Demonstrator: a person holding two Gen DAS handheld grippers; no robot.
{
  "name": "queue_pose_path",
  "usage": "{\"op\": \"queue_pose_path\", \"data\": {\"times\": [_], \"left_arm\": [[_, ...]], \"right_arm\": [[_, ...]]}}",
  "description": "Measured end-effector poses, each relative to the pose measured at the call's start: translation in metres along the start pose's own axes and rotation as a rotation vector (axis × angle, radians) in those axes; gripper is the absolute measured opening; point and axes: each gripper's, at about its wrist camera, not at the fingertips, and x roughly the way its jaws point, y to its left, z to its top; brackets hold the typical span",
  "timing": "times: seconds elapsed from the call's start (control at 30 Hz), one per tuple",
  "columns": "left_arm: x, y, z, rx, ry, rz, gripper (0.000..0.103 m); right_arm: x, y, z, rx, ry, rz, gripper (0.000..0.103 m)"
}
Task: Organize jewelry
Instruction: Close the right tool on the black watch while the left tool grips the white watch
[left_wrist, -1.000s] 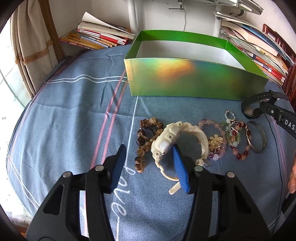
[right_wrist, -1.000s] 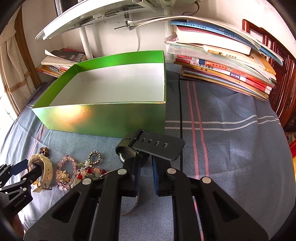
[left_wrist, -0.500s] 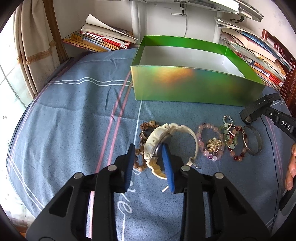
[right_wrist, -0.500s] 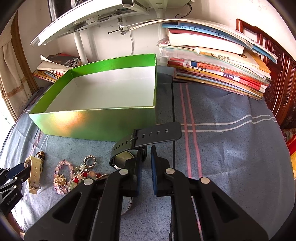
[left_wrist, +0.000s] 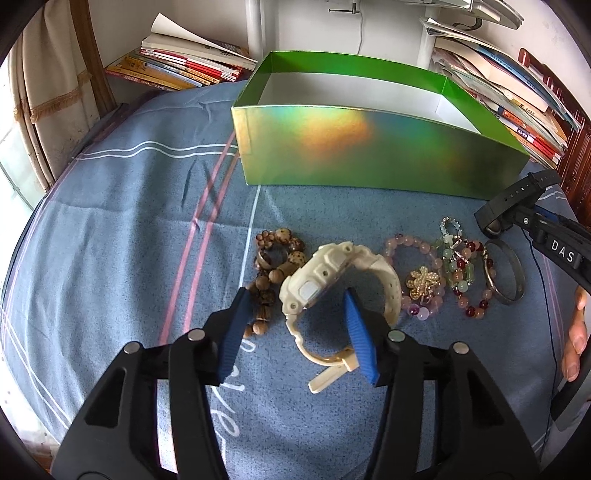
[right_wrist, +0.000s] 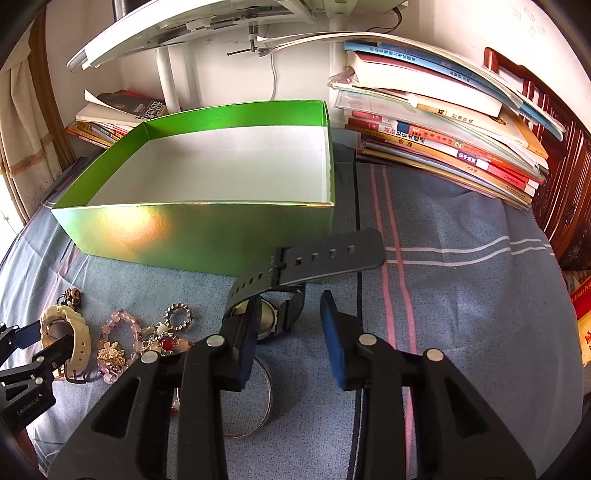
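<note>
A cream watch (left_wrist: 325, 280) stands on the blue cloth between the fingers of my left gripper (left_wrist: 295, 332), which is open around it. It also shows in the right wrist view (right_wrist: 70, 339). A black watch (right_wrist: 295, 266) sits at the left finger of my right gripper (right_wrist: 291, 336), which is open. In the left wrist view the black watch (left_wrist: 517, 203) is at the right edge. Wooden beads (left_wrist: 273, 266), pink bead bracelets (left_wrist: 421, 277) and a metal bangle (left_wrist: 506, 273) lie in a row. The green box (left_wrist: 369, 147) behind them is empty.
Stacks of books (right_wrist: 443, 125) stand right of the green box (right_wrist: 207, 229), more books (left_wrist: 184, 66) behind left. A white lamp stand (right_wrist: 170, 81) rises behind the box. A curtain (left_wrist: 48, 110) hangs at the left. A black cable (right_wrist: 358, 258) runs over the cloth.
Both grippers have opened. The left one had closed on the cream watch half a second ago and is wide again. The right one has released the black watch.
</note>
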Motion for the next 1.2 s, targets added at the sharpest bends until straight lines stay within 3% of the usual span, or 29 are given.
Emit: {"op": "queue_pose_path", "data": {"times": [0.03, 0.2, 0.73, 1.2], "left_arm": [[0.001, 0.000, 0.000, 0.001, 0.005, 0.000, 0.030], [-0.002, -0.001, 0.000, 0.002, -0.006, 0.009, 0.020], [-0.028, 0.012, 0.004, -0.023, -0.067, 0.013, 0.020], [-0.025, 0.020, 0.005, -0.040, -0.049, 0.016, 0.020]], "right_arm": [[0.000, 0.000, 0.000, 0.001, 0.000, 0.005, 0.012], [-0.001, -0.001, 0.000, 0.004, -0.001, 0.012, 0.006], [-0.005, -0.003, 0.001, 0.017, -0.020, 0.011, 0.006], [-0.010, -0.005, 0.001, 0.024, -0.037, 0.015, 0.006]]}}
